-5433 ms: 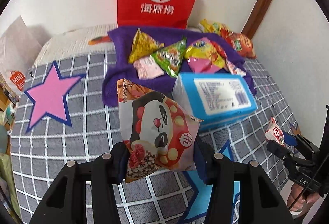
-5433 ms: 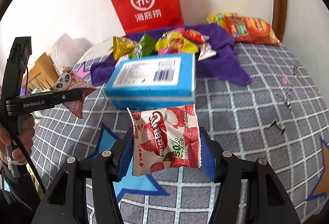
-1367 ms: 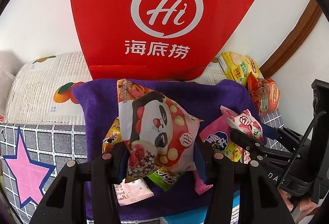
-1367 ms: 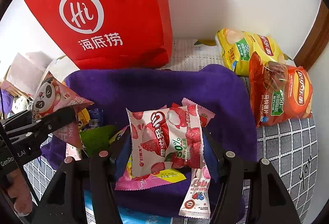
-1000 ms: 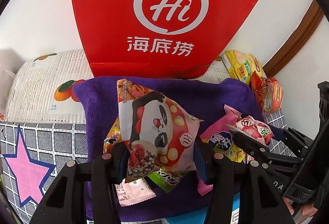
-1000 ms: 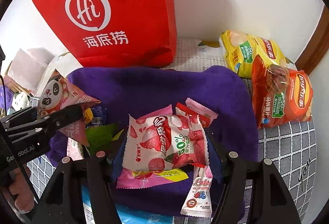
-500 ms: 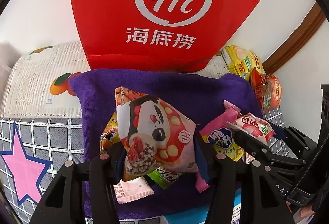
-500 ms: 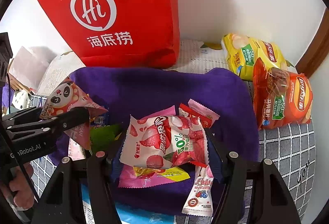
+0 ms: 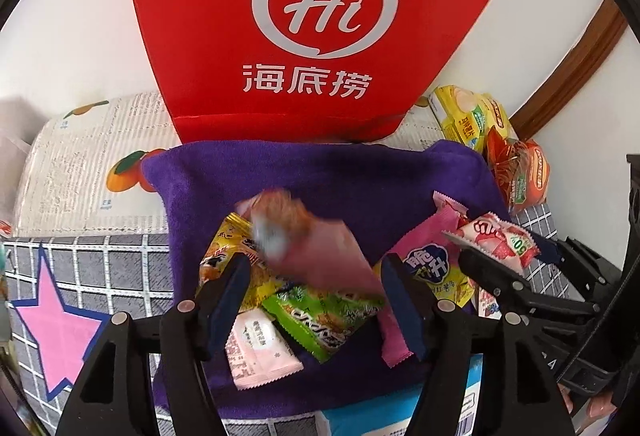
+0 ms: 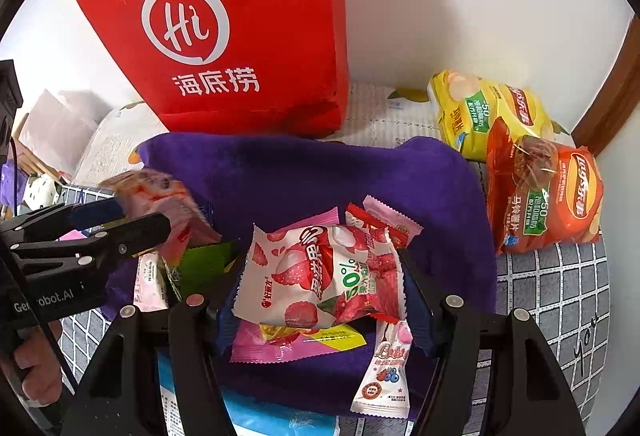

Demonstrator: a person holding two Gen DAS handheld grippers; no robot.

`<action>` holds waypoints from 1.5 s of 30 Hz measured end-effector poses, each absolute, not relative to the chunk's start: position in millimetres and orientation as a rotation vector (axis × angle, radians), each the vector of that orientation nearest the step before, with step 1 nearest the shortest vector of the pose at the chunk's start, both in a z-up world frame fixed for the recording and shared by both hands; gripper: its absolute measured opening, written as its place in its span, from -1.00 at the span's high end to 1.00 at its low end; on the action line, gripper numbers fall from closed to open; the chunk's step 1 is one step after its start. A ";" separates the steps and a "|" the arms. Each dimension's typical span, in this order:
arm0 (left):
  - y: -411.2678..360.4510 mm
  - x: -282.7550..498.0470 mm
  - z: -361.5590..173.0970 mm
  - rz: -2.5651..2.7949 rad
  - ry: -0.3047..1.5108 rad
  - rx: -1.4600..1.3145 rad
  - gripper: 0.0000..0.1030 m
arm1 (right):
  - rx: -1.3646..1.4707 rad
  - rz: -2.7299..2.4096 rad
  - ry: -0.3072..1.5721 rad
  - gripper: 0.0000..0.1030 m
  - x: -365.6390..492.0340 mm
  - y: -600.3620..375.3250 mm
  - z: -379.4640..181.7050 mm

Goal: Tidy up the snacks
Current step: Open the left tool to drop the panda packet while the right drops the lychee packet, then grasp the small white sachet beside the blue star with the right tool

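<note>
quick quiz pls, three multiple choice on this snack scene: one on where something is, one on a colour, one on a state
1. Where does the red paper bag stand?
A. behind the purple towel, by the wall
B. on the blue box
C. on the pink star

2. What colour is the cloth under the small snack packets?
A. grey
B. purple
C. yellow

3. What lies between the right hand-held gripper's pads?
A. nothing
B. a chips bag
C. a lychee snack packet

Answers:
1 A, the bag rises just past the purple towel's far edge.
2 B, the packets lie on purple fabric.
3 C, the lychee snack packet sits between both blue pads.
</note>
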State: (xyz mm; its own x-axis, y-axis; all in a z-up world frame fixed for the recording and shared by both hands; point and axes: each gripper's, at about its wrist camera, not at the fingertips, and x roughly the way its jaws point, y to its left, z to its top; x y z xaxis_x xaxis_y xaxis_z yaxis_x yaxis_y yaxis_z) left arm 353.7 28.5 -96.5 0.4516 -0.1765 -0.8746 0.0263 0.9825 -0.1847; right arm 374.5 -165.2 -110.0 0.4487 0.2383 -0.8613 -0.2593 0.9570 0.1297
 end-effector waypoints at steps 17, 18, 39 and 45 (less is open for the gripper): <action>25.5 311.7 -71.2 -0.135 1.035 -0.118 -0.35 | 0.003 0.320 0.919 -0.31 333.3 -170.0 -53.4; 27.5 308.5 -70.1 -0.137 1.032 -0.119 -0.35 | 0.012 0.320 0.914 -0.31 330.6 -170.4 -51.3; 15.1 147.6 -27.8 -0.140 0.819 -0.060 -0.36 | 0.015 0.126 0.788 -0.31 142.3 -189.5 -26.1; 5.4 105.0 -19.7 -0.147 0.780 -0.034 -0.36 | 0.087 0.177 0.763 -0.31 92.7 -200.2 -21.4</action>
